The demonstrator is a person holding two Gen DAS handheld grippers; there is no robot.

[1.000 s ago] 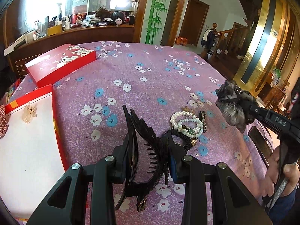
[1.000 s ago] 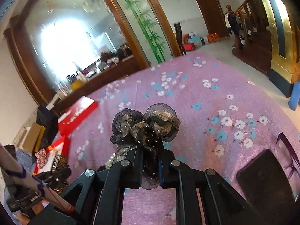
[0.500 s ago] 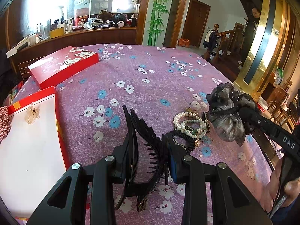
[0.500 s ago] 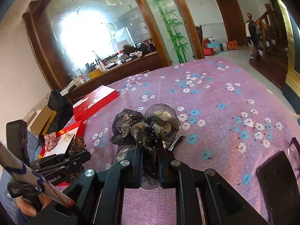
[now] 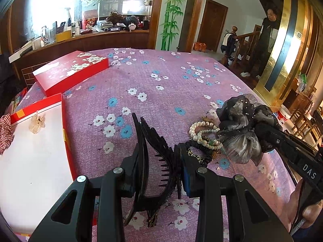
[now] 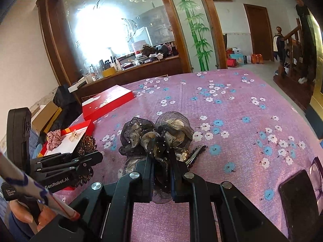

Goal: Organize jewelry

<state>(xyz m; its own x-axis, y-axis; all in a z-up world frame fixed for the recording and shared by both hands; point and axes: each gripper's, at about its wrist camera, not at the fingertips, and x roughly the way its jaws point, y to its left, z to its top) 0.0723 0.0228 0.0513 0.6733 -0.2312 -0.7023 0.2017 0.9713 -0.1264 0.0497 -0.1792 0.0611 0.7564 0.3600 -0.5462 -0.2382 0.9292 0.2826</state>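
My left gripper [image 5: 161, 161] is shut on a large black claw hair clip [image 5: 153, 151] and holds it above the purple flowered tablecloth [image 5: 151, 84]. My right gripper [image 6: 160, 161] is shut on a black and grey gauze hair bow [image 6: 155, 135], also seen in the left wrist view [image 5: 240, 129] over the jewelry pile. The pile holds a pearl bracelet [image 5: 199, 129] and a dark scrunchie [image 5: 201, 153]. An open red box with a white lining [image 5: 30, 161] lies at the left, holding a clear hair clip [image 5: 36, 121] and a red checked scrunchie [image 5: 5, 129].
The red flowered box lid [image 5: 70, 70] lies at the back left. A black phone [image 6: 296, 199] and glasses [image 6: 317, 171] lie at the table's right edge. A wooden counter with clutter [image 5: 90, 34] stands behind. A person [image 5: 268, 34] stands on the stairs.
My right gripper has carried the hair bow leftward, closer to the pile and my left gripper. My left gripper has held the claw clip nearly still, with the view tilting slightly.
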